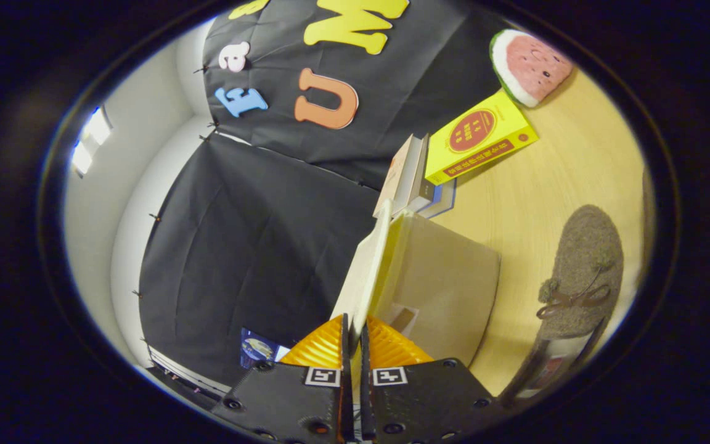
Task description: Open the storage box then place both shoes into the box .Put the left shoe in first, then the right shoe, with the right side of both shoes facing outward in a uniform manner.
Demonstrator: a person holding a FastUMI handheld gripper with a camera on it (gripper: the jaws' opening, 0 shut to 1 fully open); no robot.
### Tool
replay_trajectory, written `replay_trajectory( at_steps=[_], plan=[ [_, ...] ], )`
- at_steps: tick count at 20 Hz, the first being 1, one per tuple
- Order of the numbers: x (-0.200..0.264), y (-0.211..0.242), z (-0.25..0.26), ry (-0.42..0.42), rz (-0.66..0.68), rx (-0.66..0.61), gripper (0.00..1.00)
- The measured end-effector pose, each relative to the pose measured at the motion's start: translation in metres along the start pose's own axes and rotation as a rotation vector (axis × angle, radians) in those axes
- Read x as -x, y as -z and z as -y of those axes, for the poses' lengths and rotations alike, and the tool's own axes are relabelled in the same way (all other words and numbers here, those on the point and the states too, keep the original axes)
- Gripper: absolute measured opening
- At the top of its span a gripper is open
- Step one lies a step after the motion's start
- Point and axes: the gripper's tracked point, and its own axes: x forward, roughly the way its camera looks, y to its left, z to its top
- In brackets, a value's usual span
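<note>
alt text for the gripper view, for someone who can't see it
The gripper is shut on the pale lid of a translucent storage box on a wooden table. A brown shoe lies beside the box, books beyond.

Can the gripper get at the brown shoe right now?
Probably not yet: the gripper is shut on the storage box lid, and the brown shoe lies off beside the box, apart from the fingers.

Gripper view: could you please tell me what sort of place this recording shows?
Probably a staged recording booth: black cloth walls surround a wooden tabletop with household props, a storage box, books, a shoe. The gripper fingers pinch the box's lid.
</note>
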Motion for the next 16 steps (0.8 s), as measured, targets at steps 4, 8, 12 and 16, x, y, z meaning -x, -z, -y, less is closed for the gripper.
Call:
replay_trajectory(
  at_steps=[4, 8, 12, 16],
  plan=[
    [-0.005, -0.011, -0.037, -0.005, 0.026, 0.015, 0.05],
    [-0.022, -0.019, -0.088, -0.022, 0.053, 0.062, 0.05],
    [-0.054, -0.016, -0.138, -0.049, 0.061, 0.085, 0.05],
    [-0.096, -0.016, -0.176, -0.057, 0.059, 0.086, 0.05]
  ],
)
